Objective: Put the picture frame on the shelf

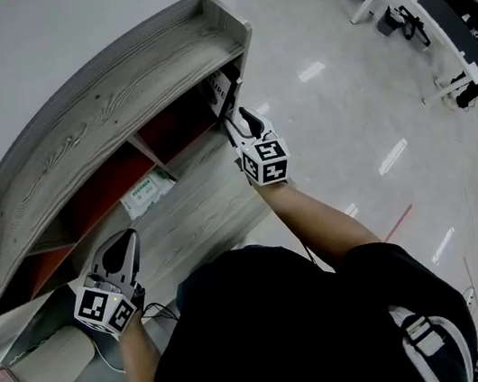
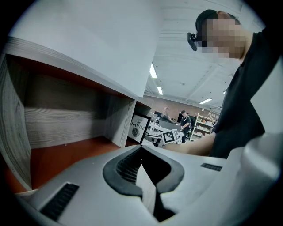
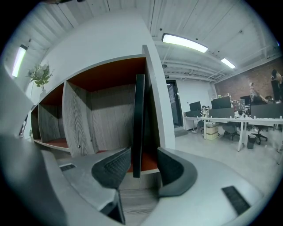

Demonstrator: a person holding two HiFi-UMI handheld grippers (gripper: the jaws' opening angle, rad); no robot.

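The grey wood shelf (image 1: 116,116) with its red-floored compartments fills the left of the scene, and open floor (image 1: 346,121) lies to its right. The picture frame (image 3: 139,123) stands upright in the far right compartment, close to the front lip and edge-on to the right gripper (image 3: 143,152). That gripper's fingers are spread wide, one on each side of the frame, and neither presses on it. The left gripper (image 2: 141,148) has its fingers closed together on nothing, and it hangs in front of a left compartment.

The placing itself looks done. What seems left is to draw the right gripper straight back.

The frame stands near the compartment's right wall, with the divider well off to its left. The left finger (image 3: 116,165) is just beside the frame and the right finger has more room, so a sideways pull could tip it. Behind the gripper the room is open.
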